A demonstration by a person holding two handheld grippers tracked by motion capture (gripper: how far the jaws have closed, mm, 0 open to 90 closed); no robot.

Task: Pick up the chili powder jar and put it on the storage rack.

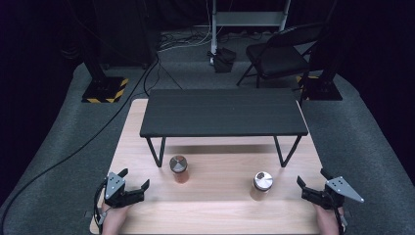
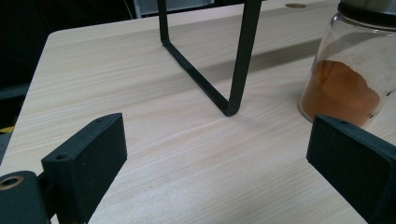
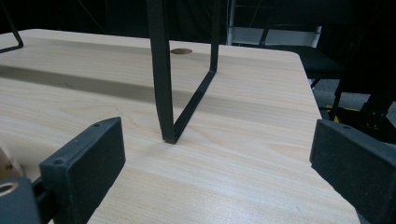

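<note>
Both tongs, left (image 1: 135,187) and right (image 1: 310,187), stand apart and empty. The spice jar (image 1: 178,169) ahead of the left looks like smooth, breakable glass; grip its body below the lid.

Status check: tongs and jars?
Left tongs and right tongs open, empty. Orange spice jar and pale spice jar upright, untouched. Black riser shelf behind; paths clear.

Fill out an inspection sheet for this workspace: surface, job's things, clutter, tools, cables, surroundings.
Surface: light wooden table, bare at the front.
Job's things: orange-powder jar and second jar, both upright with metal lids, apart.
Clutter: black low shelf standing on the table behind the jars.
Tools: left tool and right tool open, holding nothing.
Cables: cable trailing over the floor at left.
Surroundings: folding chair, dark room.
</note>
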